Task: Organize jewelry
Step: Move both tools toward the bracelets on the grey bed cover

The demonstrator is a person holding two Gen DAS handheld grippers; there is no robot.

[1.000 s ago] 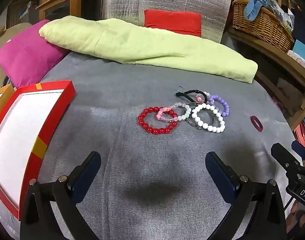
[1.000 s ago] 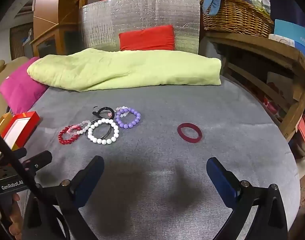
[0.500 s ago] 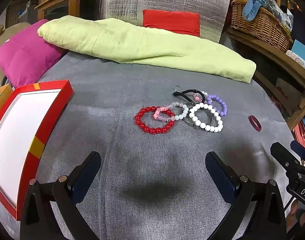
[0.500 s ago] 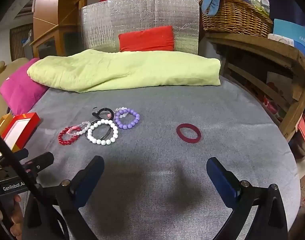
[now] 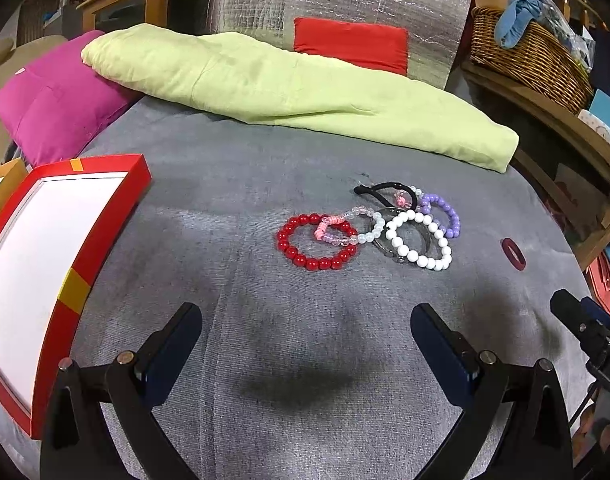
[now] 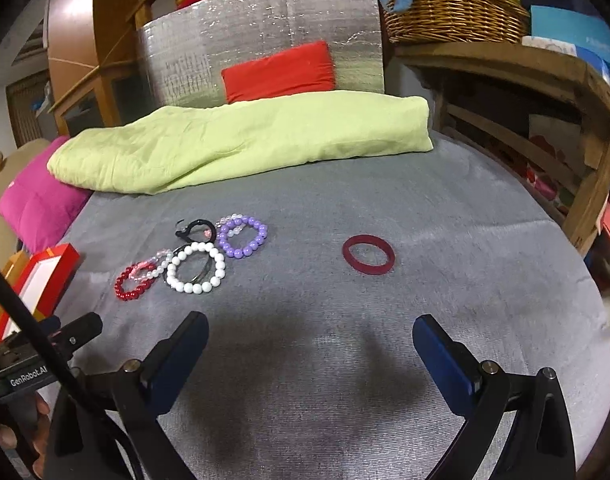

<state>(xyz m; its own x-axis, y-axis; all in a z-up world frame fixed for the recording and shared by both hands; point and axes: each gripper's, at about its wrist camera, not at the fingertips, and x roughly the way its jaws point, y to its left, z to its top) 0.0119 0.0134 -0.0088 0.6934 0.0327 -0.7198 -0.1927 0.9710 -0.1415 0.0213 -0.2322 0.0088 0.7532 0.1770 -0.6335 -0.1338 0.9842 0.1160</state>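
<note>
Your right gripper (image 6: 309, 356), jaws spread and empty, is nearer the flat dark-red ring bangle (image 6: 368, 254), which lies ahead, slightly right, well apart from the left-hand bead bracelet cluster (image 6: 193, 258).

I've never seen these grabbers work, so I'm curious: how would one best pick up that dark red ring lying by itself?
Probably from straight above with the open right gripper, one finger inside the ring and one outside, pinching its near band. It lies flat, clear of the other bracelets.

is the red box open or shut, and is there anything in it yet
Open and empty: the red box has no lid on, and its white inside shows bare. All bracelets, like the red bead bracelet, lie on the grey cloth.
</note>
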